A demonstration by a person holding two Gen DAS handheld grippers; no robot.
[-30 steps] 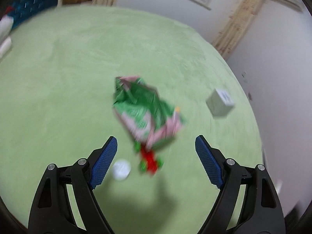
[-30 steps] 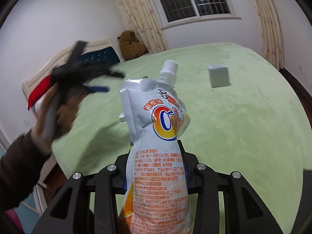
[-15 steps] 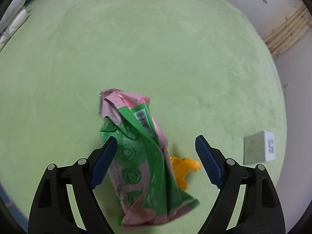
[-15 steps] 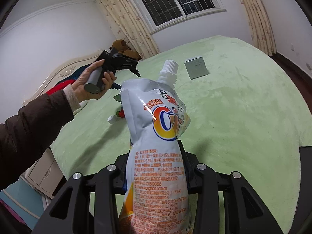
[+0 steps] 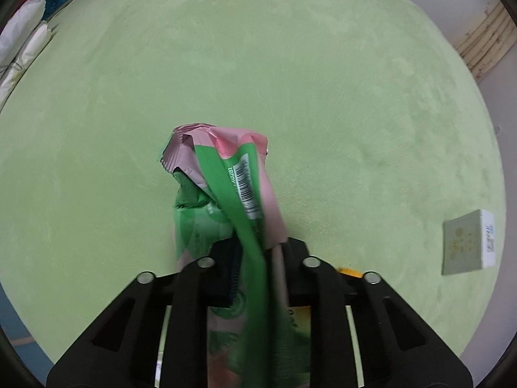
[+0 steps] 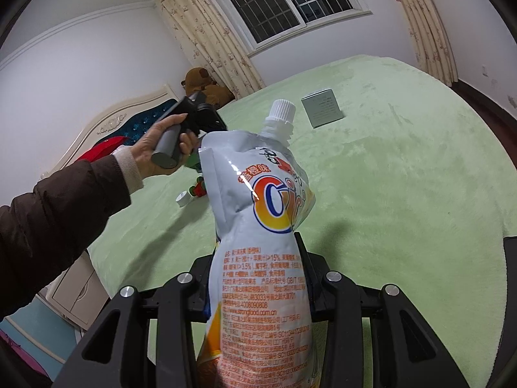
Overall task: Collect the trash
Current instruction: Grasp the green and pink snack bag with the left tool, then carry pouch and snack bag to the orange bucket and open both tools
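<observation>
I'm seeing my left gripper (image 5: 255, 252) looking like matt black plastic with shiny metal screws, clamping a crinkled, glossy foil wrapper (image 5: 223, 187) in pink and green. The green bedspread (image 5: 290, 64) filling the view is reading as soft, napped cloth, matt throughout. At three o'clock a small box (image 5: 467, 242) is looking like smooth matt cardboard. My right gripper (image 6: 258, 278) is pinching a glossy plastic pouch (image 6: 258, 242) with a ribbed white plastic cap (image 6: 282, 110).
</observation>
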